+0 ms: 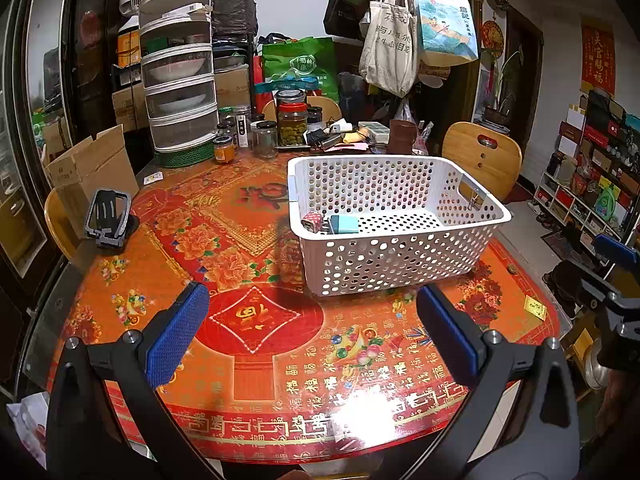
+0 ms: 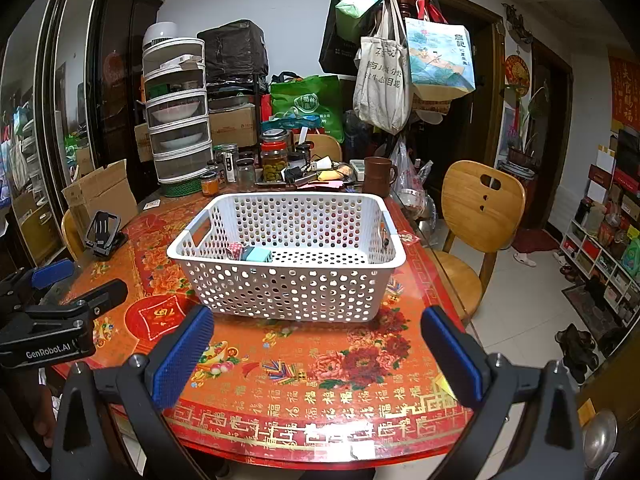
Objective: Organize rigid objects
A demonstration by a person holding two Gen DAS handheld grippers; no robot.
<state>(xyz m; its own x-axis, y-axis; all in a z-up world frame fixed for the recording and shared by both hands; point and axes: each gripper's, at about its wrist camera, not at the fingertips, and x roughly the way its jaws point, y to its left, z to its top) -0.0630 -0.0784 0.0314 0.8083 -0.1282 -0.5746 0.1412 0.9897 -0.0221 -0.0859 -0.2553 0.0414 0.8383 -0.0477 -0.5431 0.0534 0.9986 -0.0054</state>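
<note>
Looking along the left gripper [image 1: 312, 332], its fingers stood spread and empty above the table [image 1: 280, 400] before the white basket [image 1: 400, 256] holding a teal block [image 1: 347, 225], while the right wrist view showed the right gripper [image 2: 316, 356] likewise spread, near the basket.

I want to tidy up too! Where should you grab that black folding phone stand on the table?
Probably by the upright slotted back plate of the black folding phone stand, pinching its two side edges. That frame leans up off its flat base, so it is the part that sticks out. The open left gripper is nearer that side of the red patterned table, so come from the front.
</note>
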